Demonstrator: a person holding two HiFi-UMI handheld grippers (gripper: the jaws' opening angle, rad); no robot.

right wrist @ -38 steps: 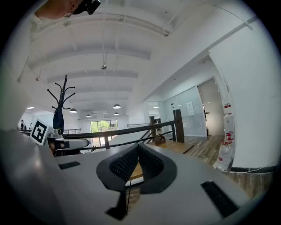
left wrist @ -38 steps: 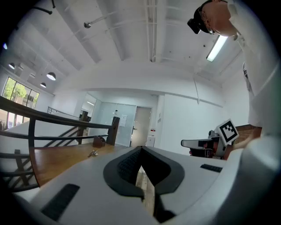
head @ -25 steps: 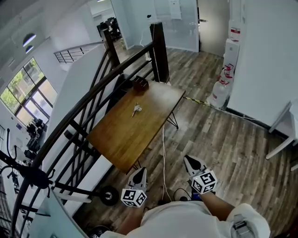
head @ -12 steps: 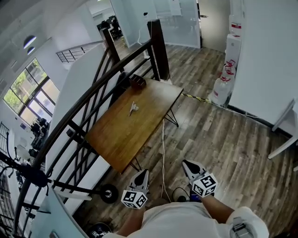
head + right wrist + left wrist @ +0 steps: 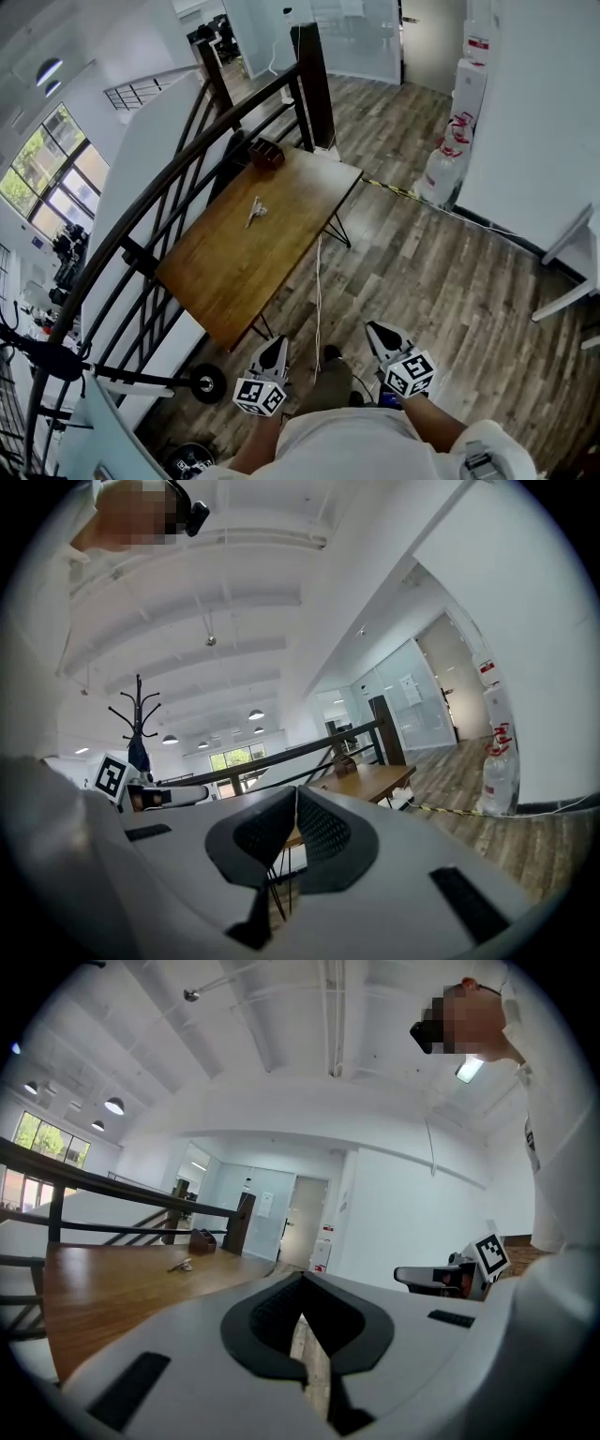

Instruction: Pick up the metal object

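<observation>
The metal object [image 5: 254, 210], a small silvery bunch like keys, lies on the wooden table [image 5: 216, 281] toward its far end. The left gripper view shows the metal object [image 5: 181, 1265] far off on the tabletop [image 5: 103, 1288]. My left gripper [image 5: 275, 343] and right gripper [image 5: 375, 330] are held close to my body over the floor, well short of the table. Both are shut, with nothing between the jaws. The left jaws' tips [image 5: 300, 1321] point past the table's near end. The right jaws' tips [image 5: 296, 794] point toward the table [image 5: 370, 780] and the railing.
A dark box [image 5: 266, 153] stands at the table's far end. A dark stair railing [image 5: 187, 159] runs along the table's left side. A white cable [image 5: 317, 281] hangs from the table to the floor. Water bottles [image 5: 441, 173] stand by the right wall. A coat rack [image 5: 37, 352] is at the lower left.
The table and metal object have slid left in the head view as I step along. A shoe now shows between the grippers. Both grippers stay shut by my body.
</observation>
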